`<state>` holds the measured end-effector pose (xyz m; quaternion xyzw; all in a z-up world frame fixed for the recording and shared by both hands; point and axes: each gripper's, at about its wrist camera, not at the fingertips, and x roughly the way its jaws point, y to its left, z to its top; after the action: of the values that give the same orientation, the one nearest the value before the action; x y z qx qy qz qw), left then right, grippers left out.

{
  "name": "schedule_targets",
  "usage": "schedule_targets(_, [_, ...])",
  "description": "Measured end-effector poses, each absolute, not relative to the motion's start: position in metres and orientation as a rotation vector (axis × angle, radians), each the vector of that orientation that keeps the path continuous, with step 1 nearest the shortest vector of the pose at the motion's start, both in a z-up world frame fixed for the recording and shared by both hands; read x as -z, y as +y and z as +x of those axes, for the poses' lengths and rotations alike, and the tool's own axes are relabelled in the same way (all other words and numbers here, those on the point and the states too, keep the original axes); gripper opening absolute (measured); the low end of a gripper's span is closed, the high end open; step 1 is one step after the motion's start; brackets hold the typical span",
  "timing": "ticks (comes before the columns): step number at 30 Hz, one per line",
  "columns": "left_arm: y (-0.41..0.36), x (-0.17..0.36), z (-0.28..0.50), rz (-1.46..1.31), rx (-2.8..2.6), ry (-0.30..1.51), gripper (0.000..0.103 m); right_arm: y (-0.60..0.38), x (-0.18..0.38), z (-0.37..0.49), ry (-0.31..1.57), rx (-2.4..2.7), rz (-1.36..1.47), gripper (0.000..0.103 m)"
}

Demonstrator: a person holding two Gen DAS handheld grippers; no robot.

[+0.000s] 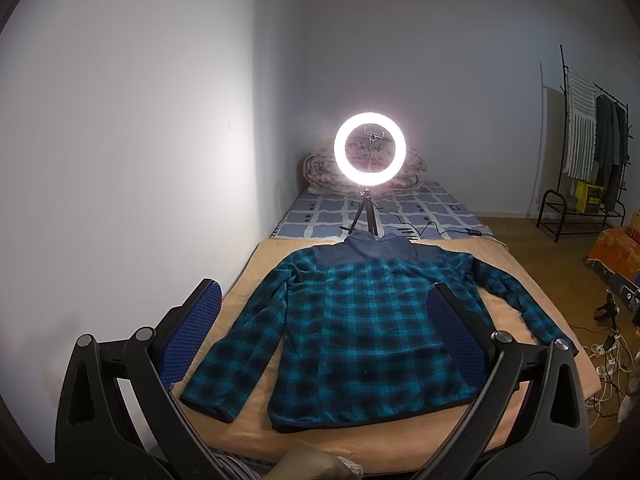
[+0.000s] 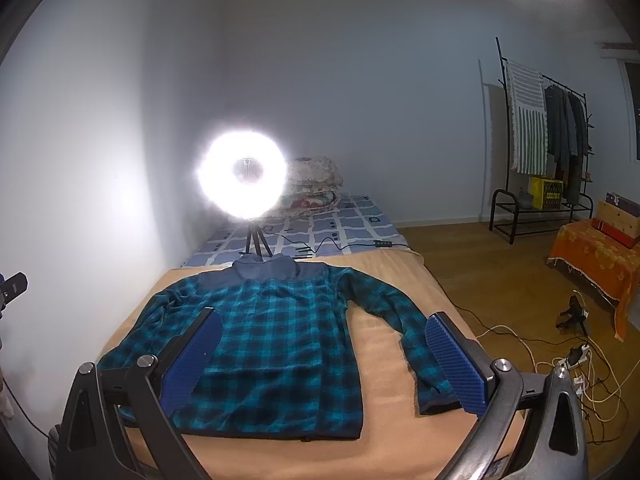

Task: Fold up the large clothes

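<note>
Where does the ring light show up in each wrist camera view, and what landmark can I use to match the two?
Left wrist view: the ring light stands just right of centre, beyond the plaid shirt's collar.
Right wrist view: the ring light sits left of centre, glaring, again beyond the collar.
Shared landmark: the clothes rack against the far wall, at the right in both.

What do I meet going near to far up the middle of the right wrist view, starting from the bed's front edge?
Tan blanket → plaid shirt, hem first, its grey collar farthest → ring light on its tripod → folded quilt by the far wall.
</note>
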<state>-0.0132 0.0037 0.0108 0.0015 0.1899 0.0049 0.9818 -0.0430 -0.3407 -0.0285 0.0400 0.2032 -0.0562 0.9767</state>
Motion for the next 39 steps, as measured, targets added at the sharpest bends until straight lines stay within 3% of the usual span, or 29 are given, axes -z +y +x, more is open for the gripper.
schedule_targets(39, [0.0056, -0.0142, -0.0157, 0.016, -0.036, 0.358, 0.103, -0.3354, 0.0267, -0.0390, 0.412, 0.106, 0.071, 0.103])
